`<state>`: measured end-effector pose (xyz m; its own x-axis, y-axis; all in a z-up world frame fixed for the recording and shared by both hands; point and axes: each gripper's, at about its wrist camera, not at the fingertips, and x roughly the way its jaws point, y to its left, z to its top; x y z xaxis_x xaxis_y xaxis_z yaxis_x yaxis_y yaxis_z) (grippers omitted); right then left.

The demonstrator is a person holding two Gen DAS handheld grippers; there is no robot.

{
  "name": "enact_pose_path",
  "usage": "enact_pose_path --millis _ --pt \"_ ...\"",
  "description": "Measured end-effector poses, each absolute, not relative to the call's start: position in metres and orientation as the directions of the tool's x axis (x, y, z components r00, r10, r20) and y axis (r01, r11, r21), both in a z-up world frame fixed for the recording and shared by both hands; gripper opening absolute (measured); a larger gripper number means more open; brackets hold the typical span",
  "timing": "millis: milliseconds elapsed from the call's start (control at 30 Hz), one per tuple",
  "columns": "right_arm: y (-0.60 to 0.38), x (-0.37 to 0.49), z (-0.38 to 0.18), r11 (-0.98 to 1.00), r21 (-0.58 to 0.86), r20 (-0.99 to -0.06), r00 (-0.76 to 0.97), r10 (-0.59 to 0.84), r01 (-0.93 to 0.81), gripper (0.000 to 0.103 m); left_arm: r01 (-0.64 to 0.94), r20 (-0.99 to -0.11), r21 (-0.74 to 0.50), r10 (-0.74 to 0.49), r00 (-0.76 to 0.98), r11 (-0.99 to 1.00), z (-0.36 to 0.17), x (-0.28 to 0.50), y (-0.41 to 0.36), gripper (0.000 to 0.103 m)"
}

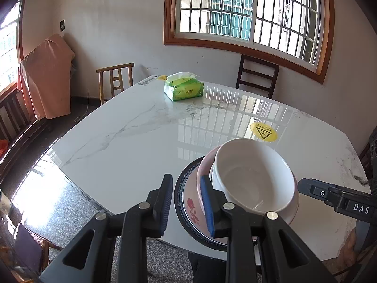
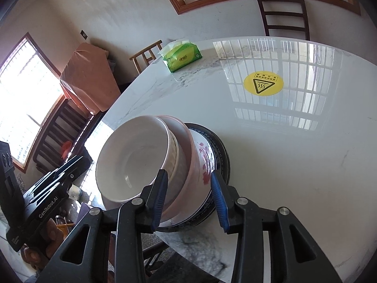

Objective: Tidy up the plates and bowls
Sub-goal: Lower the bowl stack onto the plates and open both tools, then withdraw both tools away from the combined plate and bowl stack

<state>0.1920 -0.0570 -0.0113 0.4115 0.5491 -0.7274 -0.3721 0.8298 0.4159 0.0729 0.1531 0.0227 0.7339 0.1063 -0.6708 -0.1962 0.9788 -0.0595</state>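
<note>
Both the left gripper (image 1: 186,202) and right gripper (image 2: 189,197) are standing open, flanking 2 nested bowls, glossy white ceramic bowl (image 1: 256,176) topmost, on a dark-rimmed floral plate (image 1: 188,202).

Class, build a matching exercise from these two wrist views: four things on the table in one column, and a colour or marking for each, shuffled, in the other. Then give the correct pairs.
Things
1. top bowl
2. second bowl
3. plate
4. tissue pack

Descriptions
A. green
B. plain white
C. dark blue patterned rim
D. pink with red flowers

Pairs: 1-B, 2-D, 3-C, 4-A
</note>
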Motion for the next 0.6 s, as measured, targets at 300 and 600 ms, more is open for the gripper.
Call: enact_pose_path --millis 300,600 --pt "-0.067 0.146 0.013 0.832 0.373 -0.605 0.572 0.554 -0.411 0.051 -0.201 -0.635 -0.061 0.117 0.764 0.978 0.028 0.049 0.149 0.025" --pt "-0.077 0.099 0.016 0.873 0.262 -0.448 0.75 0.487 -0.411 0.071 -0.127 -0.611 -0.075 0.055 0.79 0.989 0.02 0.032 0.12 0.025"
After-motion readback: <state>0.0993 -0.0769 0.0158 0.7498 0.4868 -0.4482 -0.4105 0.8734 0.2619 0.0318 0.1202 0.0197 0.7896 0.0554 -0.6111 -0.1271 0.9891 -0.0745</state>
